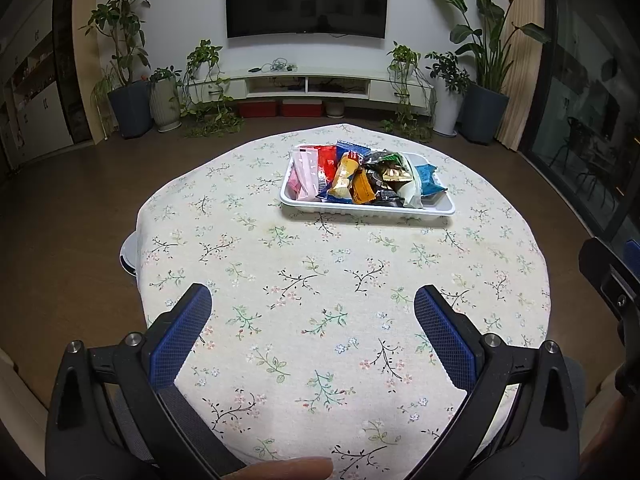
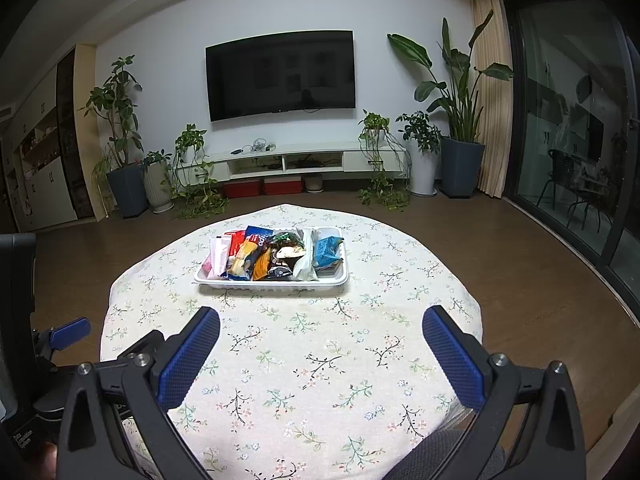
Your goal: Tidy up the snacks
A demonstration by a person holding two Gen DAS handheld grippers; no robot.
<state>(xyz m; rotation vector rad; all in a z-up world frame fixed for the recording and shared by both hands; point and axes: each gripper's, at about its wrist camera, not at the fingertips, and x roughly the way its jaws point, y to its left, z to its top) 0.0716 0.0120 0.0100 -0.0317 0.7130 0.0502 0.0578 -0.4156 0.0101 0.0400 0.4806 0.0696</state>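
White tray (image 1: 368,209) heaped with snack packets (image 1: 352,178), floral tablecloth (image 1: 320,300) bare before both released tongs (image 1: 312,304) (image 2: 320,328)

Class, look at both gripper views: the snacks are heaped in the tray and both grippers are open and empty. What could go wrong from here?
1. The packets overlap tightly in the white tray, so pinching one may drag out its neighbours.
2. The tray is light-looking and sits on a loose tablecloth; a push from the left gripper or right gripper could slide it.
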